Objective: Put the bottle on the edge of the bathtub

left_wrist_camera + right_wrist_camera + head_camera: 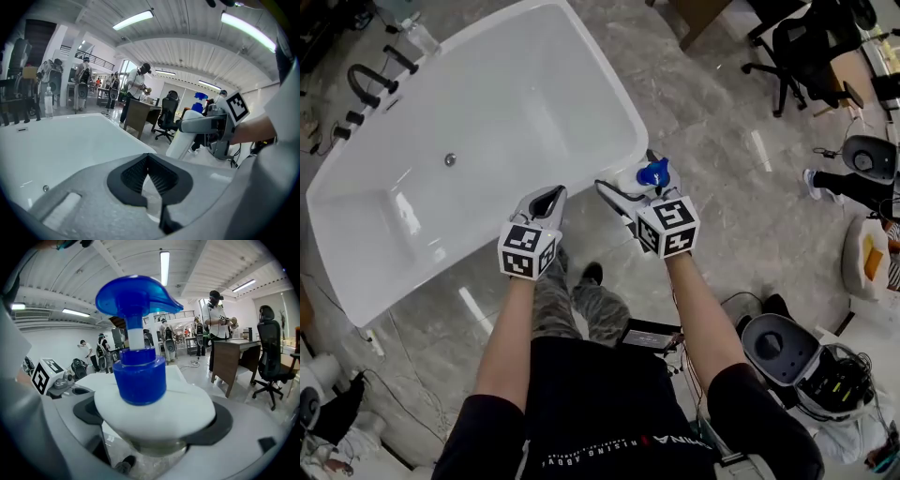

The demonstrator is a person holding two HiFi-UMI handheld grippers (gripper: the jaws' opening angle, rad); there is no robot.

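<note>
A white bottle (637, 180) with a blue pump top (653, 172) is held upright just off the near right corner of the white bathtub (609, 84), above the floor. My right gripper (639, 185) is shut on the bottle's body. In the right gripper view the bottle (157, 416) fills the space between the jaws, under its blue cap (139, 373). My left gripper (551, 199) hangs over the tub's near rim, shut and holding nothing. Its pads (161, 180) meet in the left gripper view, where the bottle (184, 136) and the right gripper (213, 125) show beyond the bathtub (61, 140).
Black tap fittings (367, 86) and a clear bottle (418, 37) stand at the tub's far left end. An office chair (795, 56) and machines (780, 349) occupy the floor to the right. People stand by a desk (232, 359) in the background.
</note>
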